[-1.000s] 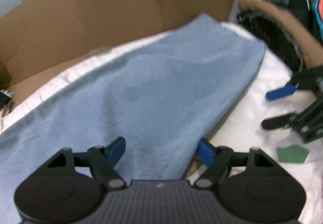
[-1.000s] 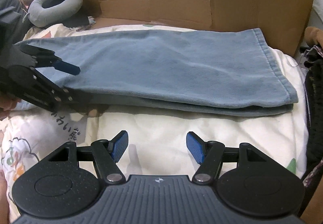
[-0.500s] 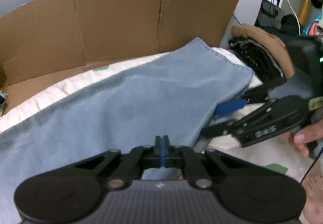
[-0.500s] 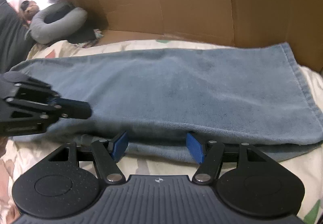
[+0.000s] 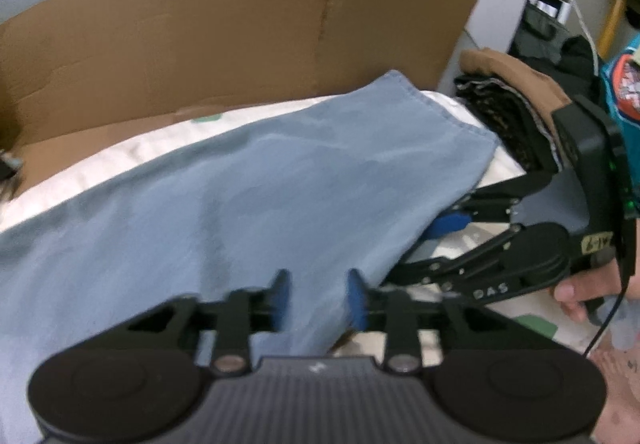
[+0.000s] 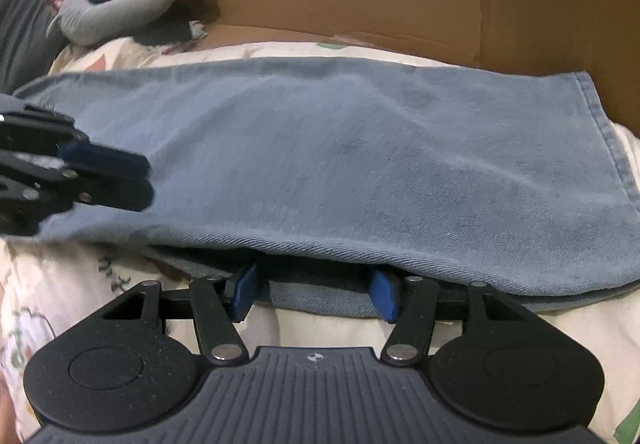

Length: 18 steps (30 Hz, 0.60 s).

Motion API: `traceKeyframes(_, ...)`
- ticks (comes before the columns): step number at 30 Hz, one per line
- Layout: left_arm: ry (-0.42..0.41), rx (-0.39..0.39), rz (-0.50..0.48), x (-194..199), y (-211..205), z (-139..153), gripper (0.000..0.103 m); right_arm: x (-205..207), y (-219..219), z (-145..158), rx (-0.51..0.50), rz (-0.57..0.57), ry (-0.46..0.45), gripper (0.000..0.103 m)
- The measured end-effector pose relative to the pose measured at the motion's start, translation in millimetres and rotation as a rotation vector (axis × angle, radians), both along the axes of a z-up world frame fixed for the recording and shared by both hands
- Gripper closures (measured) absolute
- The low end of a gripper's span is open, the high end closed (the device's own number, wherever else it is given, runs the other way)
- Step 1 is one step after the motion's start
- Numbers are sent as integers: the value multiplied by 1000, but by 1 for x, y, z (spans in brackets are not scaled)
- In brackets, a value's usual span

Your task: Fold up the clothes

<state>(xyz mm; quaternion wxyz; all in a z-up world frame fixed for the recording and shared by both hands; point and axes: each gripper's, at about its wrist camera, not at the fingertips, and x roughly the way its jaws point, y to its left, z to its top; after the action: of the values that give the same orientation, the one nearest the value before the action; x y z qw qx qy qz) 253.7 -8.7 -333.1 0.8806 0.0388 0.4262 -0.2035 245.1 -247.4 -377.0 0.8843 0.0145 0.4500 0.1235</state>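
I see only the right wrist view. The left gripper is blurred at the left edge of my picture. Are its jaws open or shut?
Observer: Open. In the left wrist view the left gripper has its jaws apart over the jeans; they have just been opening and pinch nothing.
Operator: What lies beyond the hem end?
Observer: A stack of folded clothes, a brown piece on top, beside the hem.
Operator: Who holds the right gripper?
Observer: A hand holds the right gripper from behind. Its jaws have just been closing around the jeans' lower edge, not yet pressing.
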Motion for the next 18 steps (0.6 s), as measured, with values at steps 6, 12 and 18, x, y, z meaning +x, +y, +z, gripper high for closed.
traceKeyframes(6, 34, 68, 103, -23, 33, -7, 31, -10, 18, -1, -59, 71, -19, 39)
traceKeyframes(12, 59, 110, 175, -41, 54, -15, 30, -10, 21, 0, -53, 82, -12, 39)
traceKeyframes(18, 39, 163, 186, -52, 59, -21, 23, -11, 22, 5, -31, 84, 0, 40)
